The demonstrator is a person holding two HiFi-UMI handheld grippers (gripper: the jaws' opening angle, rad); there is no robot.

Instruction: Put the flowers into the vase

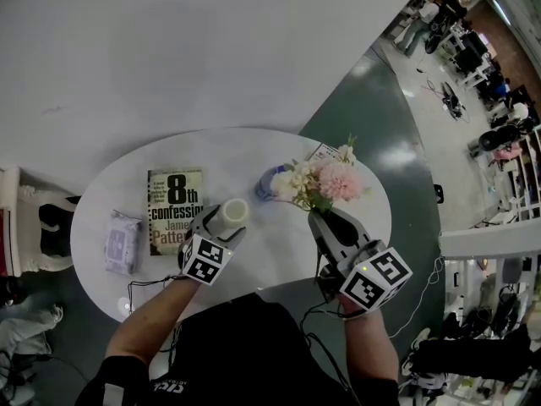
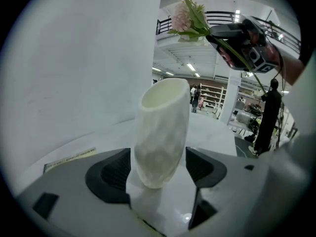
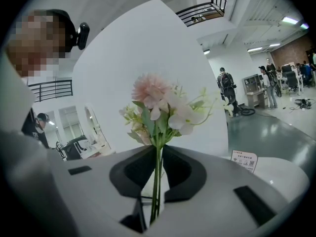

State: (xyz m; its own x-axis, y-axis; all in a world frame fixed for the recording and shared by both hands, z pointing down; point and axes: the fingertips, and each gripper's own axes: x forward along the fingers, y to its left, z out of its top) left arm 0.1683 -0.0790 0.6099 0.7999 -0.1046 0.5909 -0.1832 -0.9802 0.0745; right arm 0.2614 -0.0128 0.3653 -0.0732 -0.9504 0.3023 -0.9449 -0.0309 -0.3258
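Table point(image 1: 270, 155): white and oval, with a paperback book point(image 1: 175, 210).
Left gripper point(image 1: 218, 225): jaws wide apart, either side of the vase without gripping it.
Right gripper point(image 1: 324, 224): clamped on the flower stems.
Vase point(image 2: 162, 132): white, upright on the table.
Flowers point(image 3: 160, 107): pink and cream, right of the vase.

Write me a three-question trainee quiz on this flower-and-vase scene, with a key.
1. True or false: the right gripper is shut on the flowers.
2. The vase stands: A) on the floor; B) between the left gripper's open fingers; C) tipped over.
3. Fill in: on the table, just left of the vase in the head view, lies a ___.
Key: 1 true; 2 B; 3 book.
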